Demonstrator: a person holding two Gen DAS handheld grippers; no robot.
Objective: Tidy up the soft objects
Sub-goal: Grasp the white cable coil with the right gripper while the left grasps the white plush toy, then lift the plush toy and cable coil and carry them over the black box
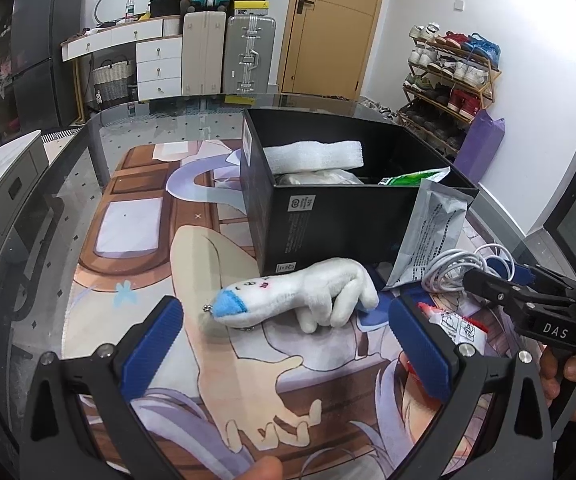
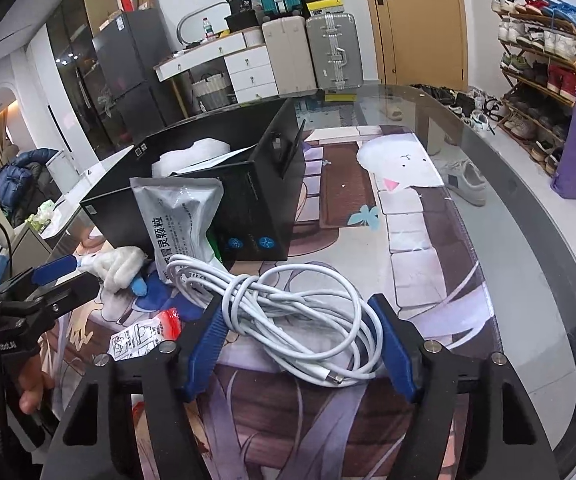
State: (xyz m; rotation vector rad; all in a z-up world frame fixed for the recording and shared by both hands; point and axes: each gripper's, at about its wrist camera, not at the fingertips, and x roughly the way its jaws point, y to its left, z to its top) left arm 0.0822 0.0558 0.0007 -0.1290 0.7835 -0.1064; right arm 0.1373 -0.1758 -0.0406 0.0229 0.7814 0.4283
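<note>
Reaching over the printed mat [image 2: 427, 216], my right gripper [image 2: 299, 344] has its blue fingers [image 2: 393, 354] on both sides of the white cable [image 2: 288, 304], the left one touching the coil; whether they press it I cannot tell. My left gripper [image 1: 284, 344] stands wide open, with the plush toy [image 1: 299, 296] lying free just beyond it. The black box [image 1: 351, 204] stands farther, a grey pouch [image 1: 427, 236] leaning on its near right corner. To the right the mat is bare up to the table edge [image 2: 535, 240].
</note>
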